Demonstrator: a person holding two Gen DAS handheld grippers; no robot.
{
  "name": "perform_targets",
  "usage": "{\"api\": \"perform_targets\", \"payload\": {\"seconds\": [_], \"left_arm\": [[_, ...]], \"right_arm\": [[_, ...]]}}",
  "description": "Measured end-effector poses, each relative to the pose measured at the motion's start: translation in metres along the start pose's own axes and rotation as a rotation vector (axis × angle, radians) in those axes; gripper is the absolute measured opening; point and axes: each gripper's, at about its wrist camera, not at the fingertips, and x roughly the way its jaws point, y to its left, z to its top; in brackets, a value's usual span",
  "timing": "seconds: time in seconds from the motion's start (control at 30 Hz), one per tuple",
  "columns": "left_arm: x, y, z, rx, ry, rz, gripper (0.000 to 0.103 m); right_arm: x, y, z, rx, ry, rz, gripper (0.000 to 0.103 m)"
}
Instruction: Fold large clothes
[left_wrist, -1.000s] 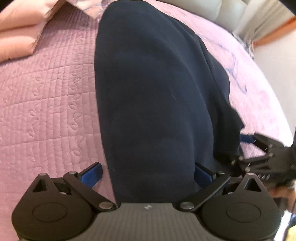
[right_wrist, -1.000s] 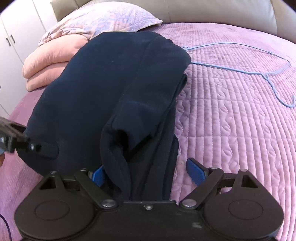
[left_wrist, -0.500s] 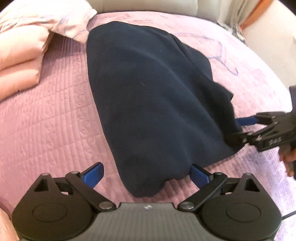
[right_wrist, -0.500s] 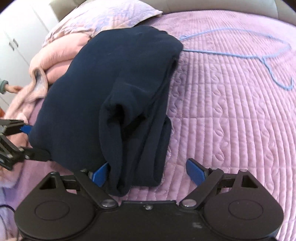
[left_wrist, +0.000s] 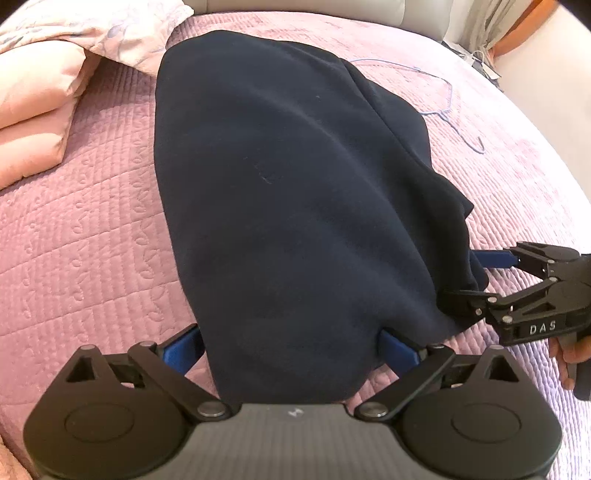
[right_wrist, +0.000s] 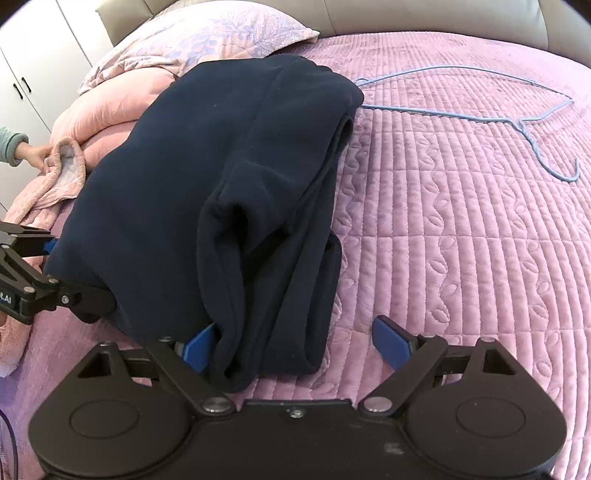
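A folded navy garment (left_wrist: 288, 206) lies on the pink quilted bed (left_wrist: 85, 240); it also shows in the right wrist view (right_wrist: 229, 192), with thick rolled layers at its near edge. My left gripper (left_wrist: 291, 350) is open, its blue pads on either side of the garment's near end, which lies between them. My right gripper (right_wrist: 295, 343) is open around the near right corner. In the left wrist view the right gripper (left_wrist: 476, 277) sits at the garment's right edge. In the right wrist view the left gripper (right_wrist: 70, 269) sits at its left edge.
A blue wire hanger (right_wrist: 517, 110) lies on the bed to the right of the garment. A floral pillow (right_wrist: 207, 40) and a folded pink duvet (left_wrist: 33, 110) lie at the head. A small hand (right_wrist: 33, 155) holds a pink towel at the left, near white cupboards.
Both grippers have drawn back from the garment and then come close to its near edge again. The garment now lies flat on the bed. A small hand has appeared at the left.
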Motion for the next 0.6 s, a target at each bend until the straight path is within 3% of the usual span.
{"api": "perform_targets", "payload": {"seconds": [0.6], "left_arm": [[0.017,0.01,0.006,-0.086,0.046,-0.039,0.103]], "right_arm": [[0.004,0.008,0.004,-0.01,0.022,-0.041,0.103]]}}
